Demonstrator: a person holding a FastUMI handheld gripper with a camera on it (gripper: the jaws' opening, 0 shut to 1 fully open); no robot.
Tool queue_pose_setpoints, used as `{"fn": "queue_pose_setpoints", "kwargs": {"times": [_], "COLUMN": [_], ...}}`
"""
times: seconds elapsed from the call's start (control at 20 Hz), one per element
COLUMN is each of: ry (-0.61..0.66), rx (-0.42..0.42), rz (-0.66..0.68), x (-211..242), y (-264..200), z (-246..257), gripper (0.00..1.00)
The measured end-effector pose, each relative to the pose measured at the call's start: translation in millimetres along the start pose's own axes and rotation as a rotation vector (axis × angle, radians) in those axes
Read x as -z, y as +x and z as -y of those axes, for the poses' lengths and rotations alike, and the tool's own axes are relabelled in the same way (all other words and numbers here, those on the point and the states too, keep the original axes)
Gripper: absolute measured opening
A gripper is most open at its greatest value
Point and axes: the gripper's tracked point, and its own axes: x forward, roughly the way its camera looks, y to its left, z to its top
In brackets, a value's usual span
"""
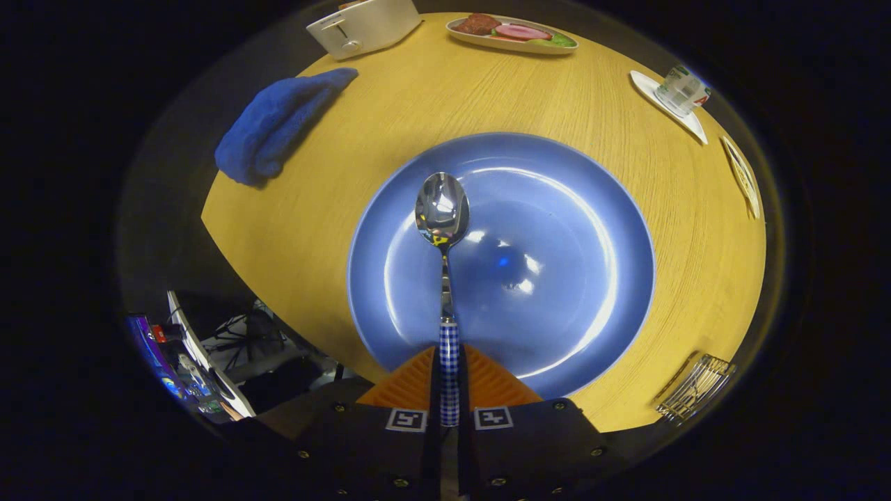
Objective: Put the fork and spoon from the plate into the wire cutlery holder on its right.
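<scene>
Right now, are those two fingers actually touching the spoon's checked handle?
Touching. The gripper view shows the gripper closed on the spoon, both fingers pressed against its checked handle, no gap.

— How's the light on the plate point(557, 209)?
— Bright from overhead: white glare arcs along its rim, and small hot spots sit near its centre beside a soft shadow.
— And the spoon point(443, 209)?
— Sharp, its bowl mirroring the lamps.
— Beyond the plate?
— The tabletop point(431, 97) bows with fisheye stretch, dimming and softening outward.
</scene>
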Motion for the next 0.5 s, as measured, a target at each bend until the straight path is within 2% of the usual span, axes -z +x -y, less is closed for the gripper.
{"fn": "queue_pose_setpoints", "kwargs": {"times": [0.05, 0.1, 0.4, 0.5], "ry": [-0.001, -0.011, -0.118, -0.117], "rx": [0.003, 0.009, 0.077, 0.107], "rz": [0.014, 0.02, -0.031, -0.042], "x": [-4.0, -4.3, 14.1, 26.1], "y": [0.2, -7.4, -54.0, -75.4], "z": [1.9, 4.0, 35.5, 52.1], "gripper": [0.11, 0.02, 0.01, 0.01]}}
